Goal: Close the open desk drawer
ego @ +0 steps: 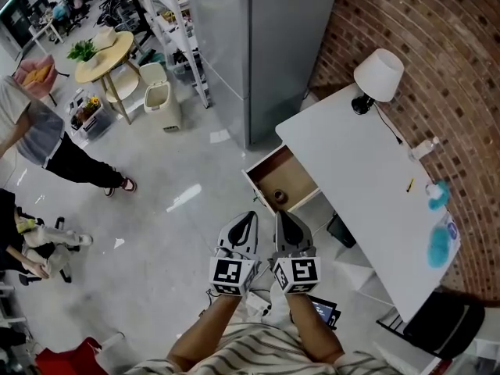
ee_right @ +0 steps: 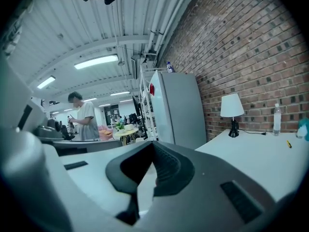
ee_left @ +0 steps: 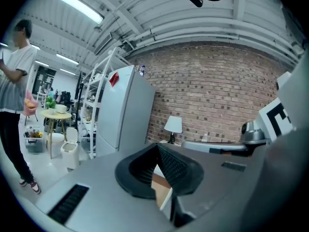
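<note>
- Drawer [ego: 283, 180]: prob. a light, rigid box on runners. Should slide w/ a steady, straight shove, no grip needed. Best contact is the mid of its white front panel, pushed square toward the desk [ego: 367, 201]. An off-centre push could skew it and make it bind.
- Contents: small dark round item [ego: 280, 198] on the drawer floor. May shift if the drawer slams, so ease it home.
- Look: white walls and front, brown wood-tone bottom, shallow, otherwise bare inside as far as visible.
- Where: pulled well out from the desk's long side, at the lamp end, hanging over the grey floor.
- Left gripper [ego: 247, 223]: jaws closed tip to tip, nothing between them. Near the drawer front, on the side away from the desk, not touching it.
- Right gripper [ego: 286, 223]: jaws also pressed together, empty. Just beside the left one, aimed at the drawer, apart from it.
- Desk: white top, white-shaded lamp [ego: 379, 75] at the end by the drawer, small items and a blue thing toward the far end; brick wall behind.
- Beyond the desk's lamp end: grey fridge [ego: 258, 45]. A person stands well away across the floor.
- Step: approach; push not yet begun.
</note>
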Demonstrator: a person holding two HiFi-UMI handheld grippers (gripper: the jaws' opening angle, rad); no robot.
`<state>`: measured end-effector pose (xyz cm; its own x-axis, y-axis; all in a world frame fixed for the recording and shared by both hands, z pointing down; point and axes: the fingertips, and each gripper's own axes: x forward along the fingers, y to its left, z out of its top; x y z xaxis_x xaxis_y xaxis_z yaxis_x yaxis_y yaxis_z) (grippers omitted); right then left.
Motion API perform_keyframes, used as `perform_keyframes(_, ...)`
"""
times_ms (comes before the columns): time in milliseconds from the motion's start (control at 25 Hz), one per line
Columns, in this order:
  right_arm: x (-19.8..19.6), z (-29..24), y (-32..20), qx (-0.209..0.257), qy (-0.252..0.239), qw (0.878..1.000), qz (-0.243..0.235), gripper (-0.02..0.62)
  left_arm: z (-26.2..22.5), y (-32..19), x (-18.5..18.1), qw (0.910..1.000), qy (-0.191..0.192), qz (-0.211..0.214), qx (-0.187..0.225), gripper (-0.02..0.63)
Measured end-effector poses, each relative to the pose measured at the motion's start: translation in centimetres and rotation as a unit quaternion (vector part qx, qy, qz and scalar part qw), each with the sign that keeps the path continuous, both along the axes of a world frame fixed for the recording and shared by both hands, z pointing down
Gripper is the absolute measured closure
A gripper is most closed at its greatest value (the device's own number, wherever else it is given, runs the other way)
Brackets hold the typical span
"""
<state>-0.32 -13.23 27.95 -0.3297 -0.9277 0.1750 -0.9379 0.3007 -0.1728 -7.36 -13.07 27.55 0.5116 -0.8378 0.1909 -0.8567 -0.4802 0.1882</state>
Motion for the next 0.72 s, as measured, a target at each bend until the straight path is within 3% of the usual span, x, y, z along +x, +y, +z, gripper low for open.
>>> perform_keyframes(720, 1.1, 9.9, -6.0, -0.005, 0.016, 0.999, 0.029, 0.584, 12.0, -6.1, -0.8, 0.9987, 0.021, -0.013, -0.043, 0.603)
